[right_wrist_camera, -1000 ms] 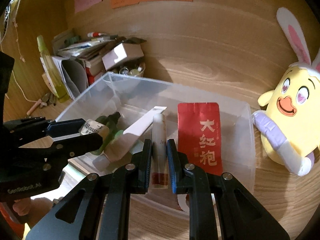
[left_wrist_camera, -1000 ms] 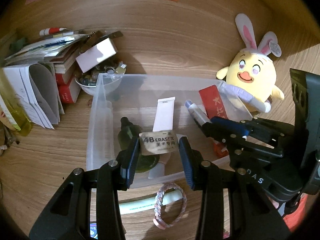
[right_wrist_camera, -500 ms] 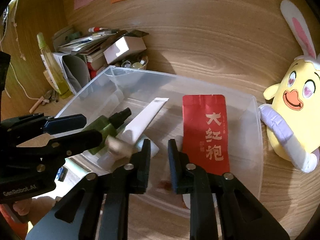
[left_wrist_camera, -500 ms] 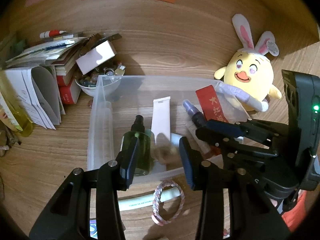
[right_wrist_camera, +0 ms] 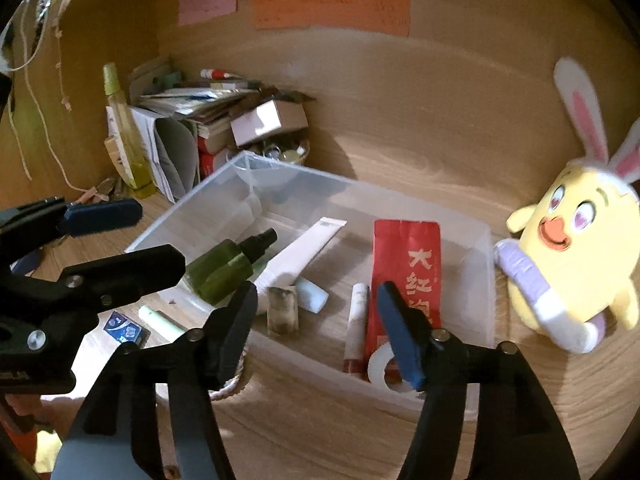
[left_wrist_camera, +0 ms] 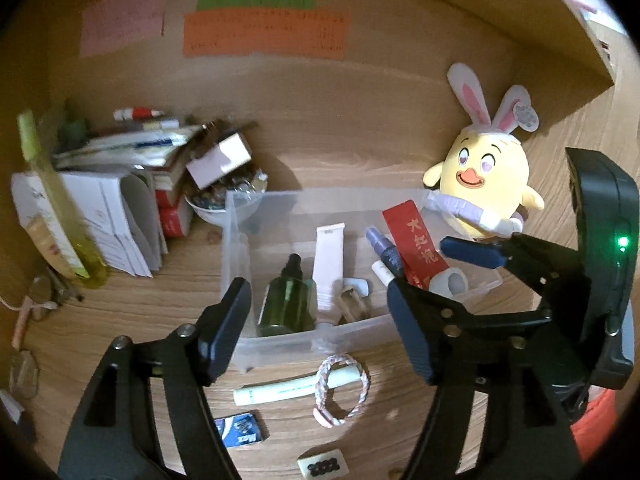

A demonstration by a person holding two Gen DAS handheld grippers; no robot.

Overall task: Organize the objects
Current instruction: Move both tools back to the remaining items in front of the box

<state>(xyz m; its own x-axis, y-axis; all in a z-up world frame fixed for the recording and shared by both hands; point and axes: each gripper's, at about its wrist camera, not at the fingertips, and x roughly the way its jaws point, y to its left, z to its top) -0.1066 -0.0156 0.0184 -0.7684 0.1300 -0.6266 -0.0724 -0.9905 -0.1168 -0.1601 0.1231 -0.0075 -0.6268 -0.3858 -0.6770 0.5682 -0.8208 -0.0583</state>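
Wood desk (left_wrist_camera: 320, 152) w/ clear bin (right_wrist_camera: 288, 184), blurry.

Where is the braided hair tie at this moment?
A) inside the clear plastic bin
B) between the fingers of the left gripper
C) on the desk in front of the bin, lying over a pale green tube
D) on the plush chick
C: the left wrist view shows the braided hair tie on the desk, outside the clear plastic bin, looped over the pale green tube.
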